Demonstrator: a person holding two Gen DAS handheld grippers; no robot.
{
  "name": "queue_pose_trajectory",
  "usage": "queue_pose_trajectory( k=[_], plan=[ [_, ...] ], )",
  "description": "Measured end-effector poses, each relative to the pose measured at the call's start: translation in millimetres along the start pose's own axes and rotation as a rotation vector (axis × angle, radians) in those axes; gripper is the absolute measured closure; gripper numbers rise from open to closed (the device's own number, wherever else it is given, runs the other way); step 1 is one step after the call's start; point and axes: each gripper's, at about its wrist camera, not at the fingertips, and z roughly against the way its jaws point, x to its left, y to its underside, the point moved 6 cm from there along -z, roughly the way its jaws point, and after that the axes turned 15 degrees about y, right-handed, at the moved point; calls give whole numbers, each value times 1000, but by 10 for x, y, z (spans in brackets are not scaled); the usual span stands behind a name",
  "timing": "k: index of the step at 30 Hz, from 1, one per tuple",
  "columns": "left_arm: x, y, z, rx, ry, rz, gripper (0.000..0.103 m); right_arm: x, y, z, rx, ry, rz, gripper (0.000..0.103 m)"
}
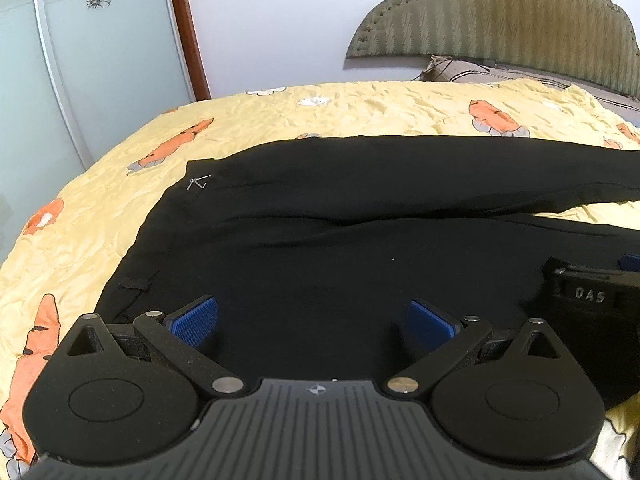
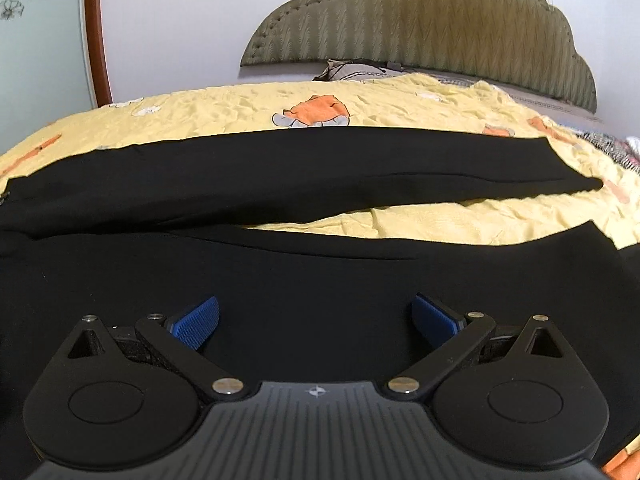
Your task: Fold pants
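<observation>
Now both the left claw [image 1: 313, 322] and right claw [image 2: 316, 320] hang released over black pants [image 1: 320, 240] spread flat on the yellow bedspread [image 1: 100, 184]

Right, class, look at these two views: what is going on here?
A person holds two handheld grippers over black pants spread flat on a bed with a yellow bedspread. The left gripper hangs near the waistband end, the right gripper above the near leg. Both have their jaws open and hold nothing. The two legs lie apart, with bedspread showing between them, so no fold has been made yet. A padded headboard stands behind.
</observation>
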Motion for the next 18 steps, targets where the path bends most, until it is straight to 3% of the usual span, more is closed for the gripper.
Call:
queue_pose_trajectory(
  k=[18],
  plan=[
    [-164, 196, 244, -9, 4, -104, 0, 8, 0, 12, 0, 4, 3, 0]
  ],
)
